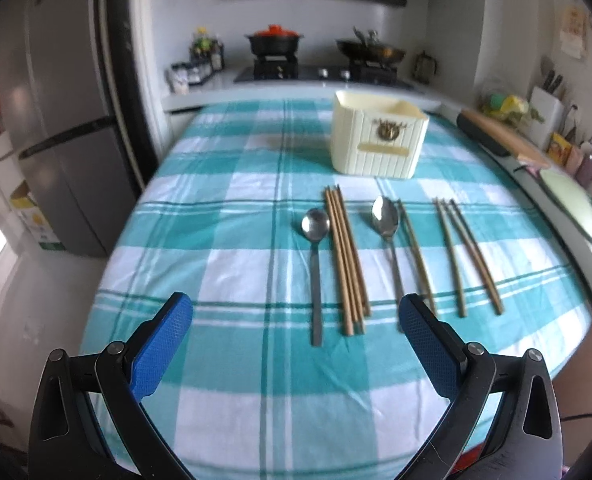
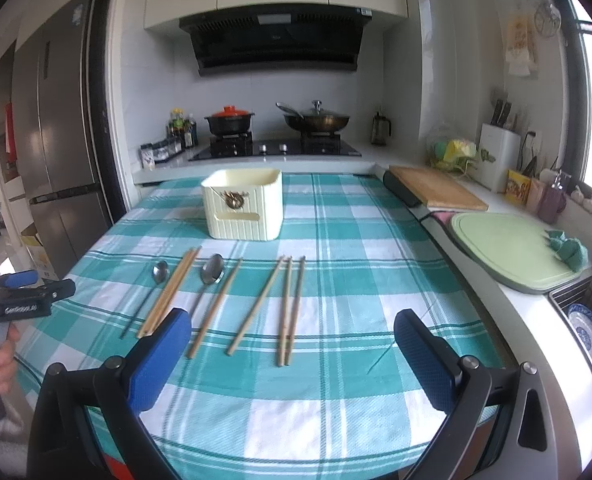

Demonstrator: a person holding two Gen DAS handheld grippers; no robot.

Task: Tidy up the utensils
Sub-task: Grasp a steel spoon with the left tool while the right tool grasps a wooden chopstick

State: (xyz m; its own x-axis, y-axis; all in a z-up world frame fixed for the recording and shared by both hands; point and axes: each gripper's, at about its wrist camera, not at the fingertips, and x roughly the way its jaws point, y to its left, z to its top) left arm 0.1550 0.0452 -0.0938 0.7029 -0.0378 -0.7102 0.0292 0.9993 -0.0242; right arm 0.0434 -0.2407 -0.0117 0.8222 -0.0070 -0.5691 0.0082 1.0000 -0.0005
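- Spoons [image 1: 315, 224] and chopsticks [image 1: 346, 260] lie in a row in the middle of the frame, on the checked cloth [image 1: 224, 216].
- Cream holder [image 1: 378, 136] stands just above them, with nothing seen inside.
- Left gripper [image 1: 296, 320] and right gripper [image 2: 292, 330] hang low in the frame, fingers wide apart, holding nothing.
- Sorting looks not yet begun.
- Next, one gripper needs to go down over a spoon handle or a thin stick and pinch it.
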